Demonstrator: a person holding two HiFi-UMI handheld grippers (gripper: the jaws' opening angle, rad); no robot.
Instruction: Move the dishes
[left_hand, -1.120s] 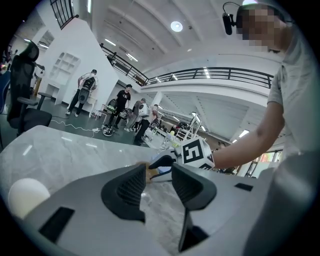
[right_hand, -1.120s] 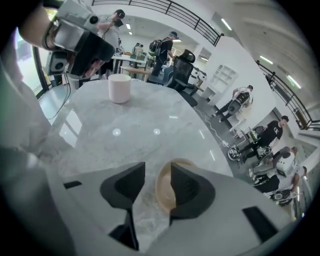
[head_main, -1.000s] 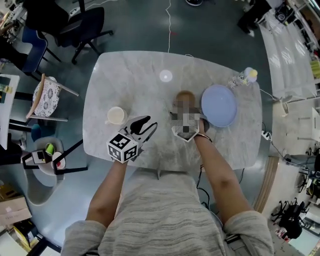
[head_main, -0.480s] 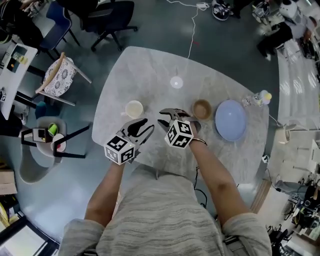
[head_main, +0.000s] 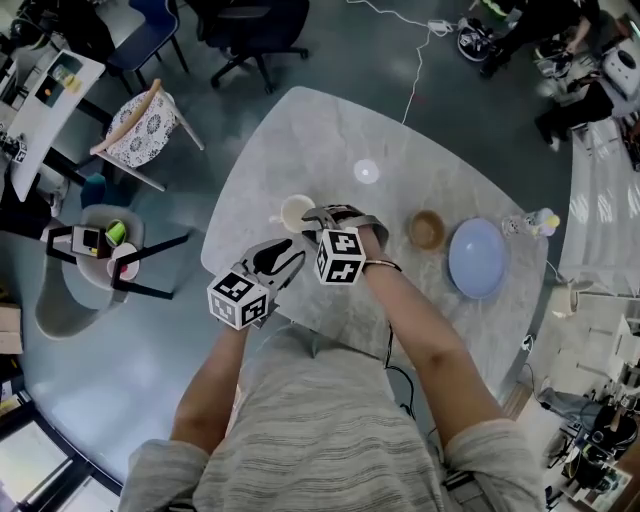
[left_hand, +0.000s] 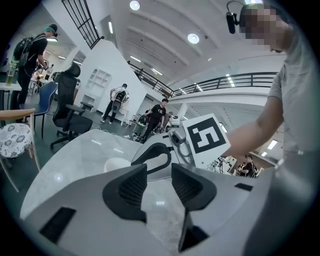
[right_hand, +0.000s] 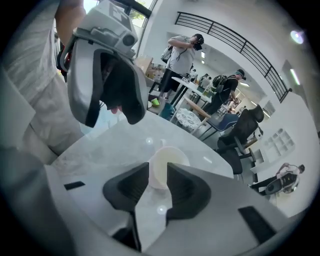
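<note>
The white cup (head_main: 295, 212) stood on the left part of the marble table (head_main: 300, 130), its mouth up, and it looked to be the dish being gone after. The right gripper (head_main: 312, 217) was reaching across to it with its tips right at the cup's near side. The right gripper view explained that pose: the cup sat in line with the gap and the two pads flanked its wall. The jaws were apart and had just been closing, but no pad could be seen pressing on the cup, so it was not yet gripped. The left gripper (head_main: 290, 255) hung just beside and short of the cup, jaws spread with only bare tabletop between them, probably waiting its turn. Farther right, well apart from the cup, sat the brown bowl (head_main: 427, 229) and just beside it the blue plate (head_main: 477, 258), neither touched. The head view alone gave this whole layout. Only the gripper views showed the gaps between the pads, and the left gripper view caught the right gripper from the side with the cup behind it.
</note>
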